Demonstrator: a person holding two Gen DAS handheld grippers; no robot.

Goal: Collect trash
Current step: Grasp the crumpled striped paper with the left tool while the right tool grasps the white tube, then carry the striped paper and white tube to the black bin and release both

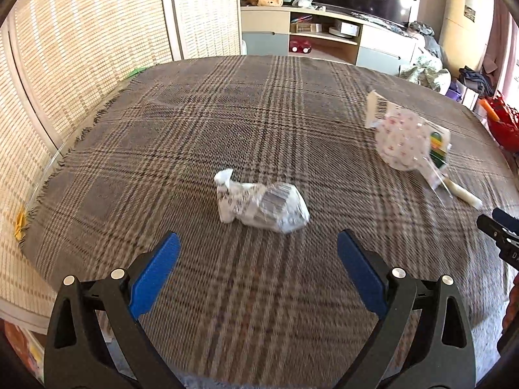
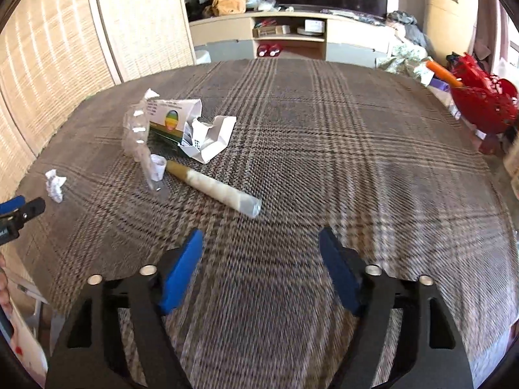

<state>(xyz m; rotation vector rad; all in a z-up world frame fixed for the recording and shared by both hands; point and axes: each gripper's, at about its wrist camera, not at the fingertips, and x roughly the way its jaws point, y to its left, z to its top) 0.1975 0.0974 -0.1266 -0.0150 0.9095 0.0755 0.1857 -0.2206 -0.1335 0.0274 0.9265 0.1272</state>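
A crumpled clear plastic wrapper (image 1: 261, 206) lies on the plaid tablecloth (image 1: 194, 129), just ahead of my open, empty left gripper (image 1: 258, 246). To its right lie a patterned plastic bag (image 1: 402, 139) with a barcode label and a white paper tube (image 1: 464, 194). In the right wrist view my right gripper (image 2: 261, 243) is open and empty, short of the paper tube (image 2: 214, 186). Behind the tube lie a torn carton with a rainbow logo (image 2: 181, 126), clear plastic (image 2: 138, 133) and a small paper ball (image 2: 55, 184). The left gripper's tip shows at the left edge (image 2: 19, 209).
A red basket (image 2: 483, 100) stands beyond the table's right edge. Woven screens (image 1: 81, 48) line the left side. A TV cabinet (image 1: 324, 32) with clutter stands at the back. The tablecloth's fringe hangs over the left edge (image 1: 65, 149).
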